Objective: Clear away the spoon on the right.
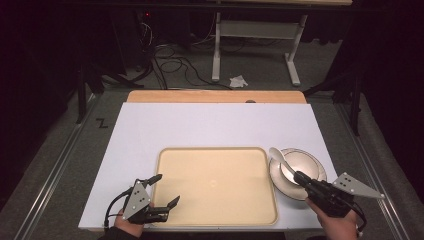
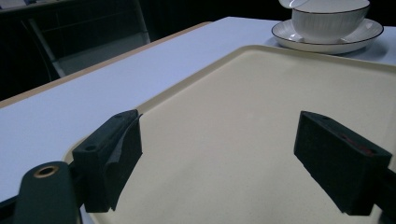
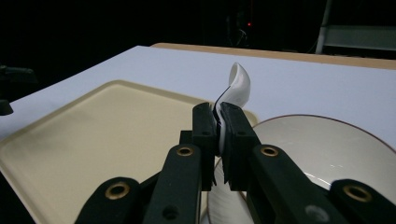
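Two forearms enter the high view from the bottom edge. At about 7 o'clock, the left hand-held gripper (image 1: 166,191) rests over the near-left corner of a cream tray (image 1: 200,210), its jaws spread apart with nothing between them, seemingly waiting its turn. At about 4 o'clock, the right hand-held gripper (image 1: 298,176) pinches the handle of a white spoon (image 1: 280,159) above a white bowl (image 1: 306,162) that sits on a saucer (image 1: 280,182) just right of the tray on the white worktop (image 1: 210,125).

Left gripper view: both black jaws stand wide over the bare tray (image 2: 261,116); the bowl (image 2: 327,21) on its saucer (image 2: 327,44) sits at 1 o'clock.

Right gripper view: the jaws clamp the spoon (image 3: 237,86) by its handle, scoop raised at 12 o'clock, likely so it lifts clear of the bowl (image 3: 327,149). The tray (image 3: 93,135) lies at 9 o'clock, a probable destination.
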Demonstrator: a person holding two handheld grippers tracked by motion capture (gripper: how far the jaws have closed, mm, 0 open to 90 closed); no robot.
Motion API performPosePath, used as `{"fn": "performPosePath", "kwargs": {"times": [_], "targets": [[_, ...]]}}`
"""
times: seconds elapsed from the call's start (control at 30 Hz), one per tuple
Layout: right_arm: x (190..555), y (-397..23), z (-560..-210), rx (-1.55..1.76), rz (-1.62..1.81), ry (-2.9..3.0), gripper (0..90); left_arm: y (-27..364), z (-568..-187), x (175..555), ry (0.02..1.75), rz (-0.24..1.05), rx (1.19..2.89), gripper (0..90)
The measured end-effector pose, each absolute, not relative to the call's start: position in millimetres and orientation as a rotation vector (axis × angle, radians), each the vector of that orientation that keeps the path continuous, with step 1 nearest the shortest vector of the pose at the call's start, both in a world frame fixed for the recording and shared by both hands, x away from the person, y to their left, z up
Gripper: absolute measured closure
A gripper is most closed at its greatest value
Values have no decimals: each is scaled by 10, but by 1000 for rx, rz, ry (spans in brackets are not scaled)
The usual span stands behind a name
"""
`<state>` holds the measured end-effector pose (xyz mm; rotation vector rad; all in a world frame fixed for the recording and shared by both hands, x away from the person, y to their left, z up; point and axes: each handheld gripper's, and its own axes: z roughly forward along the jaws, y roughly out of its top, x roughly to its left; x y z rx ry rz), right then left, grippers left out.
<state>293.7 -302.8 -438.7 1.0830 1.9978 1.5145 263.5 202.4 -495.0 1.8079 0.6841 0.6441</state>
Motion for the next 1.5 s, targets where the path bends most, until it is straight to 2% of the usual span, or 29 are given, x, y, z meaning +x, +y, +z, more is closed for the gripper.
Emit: {"fn": "performPosePath", "kwargs": {"times": [1.2, 1.5], "targets": [[3225, -1961, -4671, 945, 1519, 2183, 869, 2030, -4947, 2632, 679, 639, 1806, 158], [3295, -1933, -4795, 987, 1502, 2222, 868, 2028, -4949, 2635, 680, 637, 1804, 158]]}}
